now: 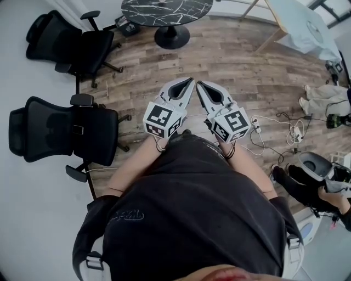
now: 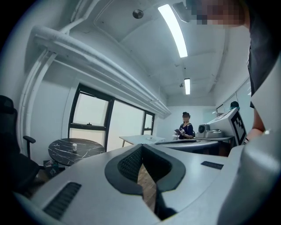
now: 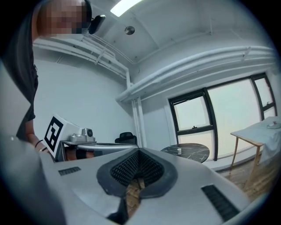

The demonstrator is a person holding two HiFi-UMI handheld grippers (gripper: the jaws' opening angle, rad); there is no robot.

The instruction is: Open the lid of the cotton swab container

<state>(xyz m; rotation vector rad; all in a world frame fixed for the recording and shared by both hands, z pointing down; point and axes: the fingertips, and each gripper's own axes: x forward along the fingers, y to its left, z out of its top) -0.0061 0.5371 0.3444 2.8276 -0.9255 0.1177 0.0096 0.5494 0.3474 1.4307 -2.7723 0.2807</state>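
I hold both grippers side by side in front of my body, above the wooden floor. The left gripper [image 1: 190, 80] [image 2: 141, 148] is shut with nothing between its jaws. The right gripper [image 1: 199, 84] [image 3: 139, 152] is also shut and empty, its tip almost touching the left one. A small white container [image 2: 74, 146] [image 3: 179, 151] stands on the round black marble table [image 1: 164, 13] [image 2: 66, 151] [image 3: 189, 151] far ahead. I cannot tell whether it is the cotton swab container.
Two black office chairs [image 1: 74, 46] [image 1: 60, 129] stand at the left. A light wooden table [image 1: 301, 24] is at the far right. Cables and a power strip [image 1: 274, 129] lie on the floor at the right, near other people [image 1: 323, 99] [image 2: 186, 127].
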